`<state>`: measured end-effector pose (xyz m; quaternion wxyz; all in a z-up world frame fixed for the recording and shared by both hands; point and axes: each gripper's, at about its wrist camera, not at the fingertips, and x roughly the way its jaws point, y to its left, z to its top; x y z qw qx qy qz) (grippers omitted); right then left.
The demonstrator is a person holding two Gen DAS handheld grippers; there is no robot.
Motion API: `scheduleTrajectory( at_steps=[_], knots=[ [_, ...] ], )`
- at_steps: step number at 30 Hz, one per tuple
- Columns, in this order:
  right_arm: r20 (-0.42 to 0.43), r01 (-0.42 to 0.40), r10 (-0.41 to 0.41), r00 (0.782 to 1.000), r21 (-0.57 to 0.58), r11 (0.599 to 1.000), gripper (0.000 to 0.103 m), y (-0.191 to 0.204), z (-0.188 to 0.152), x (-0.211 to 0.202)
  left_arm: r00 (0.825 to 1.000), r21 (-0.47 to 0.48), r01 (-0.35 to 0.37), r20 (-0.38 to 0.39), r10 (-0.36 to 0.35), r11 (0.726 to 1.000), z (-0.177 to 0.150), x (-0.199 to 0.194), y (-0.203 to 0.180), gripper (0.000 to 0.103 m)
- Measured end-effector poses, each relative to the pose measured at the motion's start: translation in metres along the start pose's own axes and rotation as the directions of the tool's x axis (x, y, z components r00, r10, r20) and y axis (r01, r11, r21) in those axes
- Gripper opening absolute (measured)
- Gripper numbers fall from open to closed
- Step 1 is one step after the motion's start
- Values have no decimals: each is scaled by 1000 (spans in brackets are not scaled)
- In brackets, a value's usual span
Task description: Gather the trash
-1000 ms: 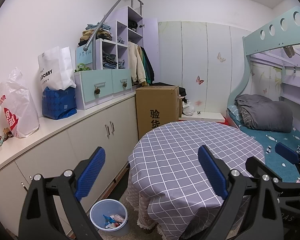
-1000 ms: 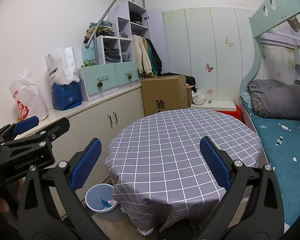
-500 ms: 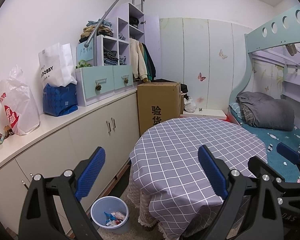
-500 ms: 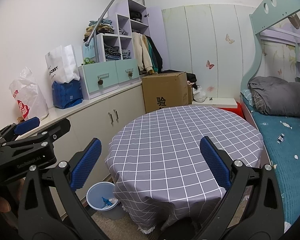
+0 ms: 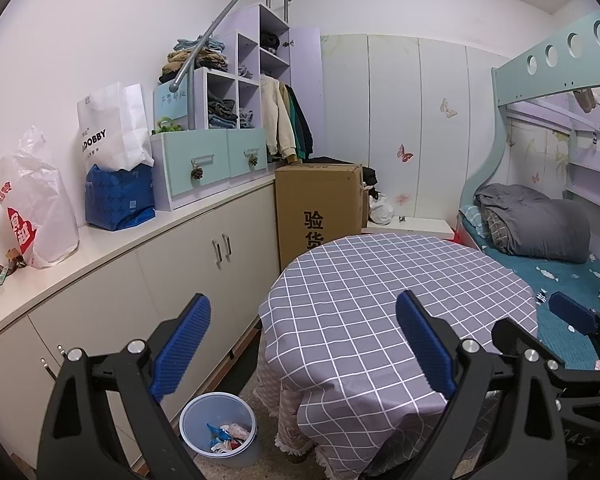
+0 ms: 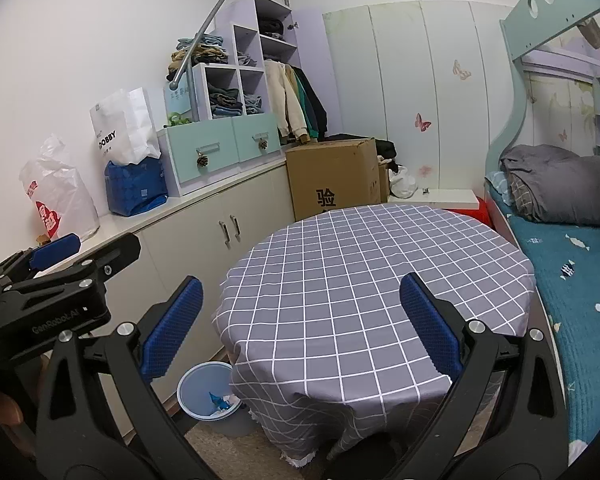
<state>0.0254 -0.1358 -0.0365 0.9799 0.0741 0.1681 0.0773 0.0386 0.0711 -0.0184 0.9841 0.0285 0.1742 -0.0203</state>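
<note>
Two grippers are counted: the left gripper [image 5: 304, 342] and the right gripper [image 6: 300, 324], each with two blue pads and each spread wide with nothing between them. One round table [image 5: 400, 300] under a checked cloth is seen. One blue bin [image 5: 188, 432] stands on the floor, with several scraps of trash [image 5: 226, 436] inside; their number cannot be told. On the bench [image 5: 112, 248] three bags are counted: one white plastic bag [image 5: 36, 208], one white paper bag [image 5: 112, 128] and one blue bag [image 5: 120, 196]. Two drawers [image 5: 216, 160] are seen, one cardboard box [image 5: 320, 204], one bunk bed [image 5: 560, 280] and one grey quilt [image 5: 536, 220]. At least three butterfly stickers [image 5: 405, 153] are counted on the wardrobe doors.
</note>
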Motion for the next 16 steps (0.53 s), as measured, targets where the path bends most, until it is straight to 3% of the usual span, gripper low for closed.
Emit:
scheduleTrajectory(
  at_steps=[8,16],
  knots=[
    [-24,-10,10,1000,19,1000,97,-8,-5,18,1000,5,5,-11,-5,1000,0,19,-4,92],
    [-89,9,-4,996,61,998,97,-32,-16,53,996,43,5,-93,-1,999,-8,63,-21,92]
  ],
)
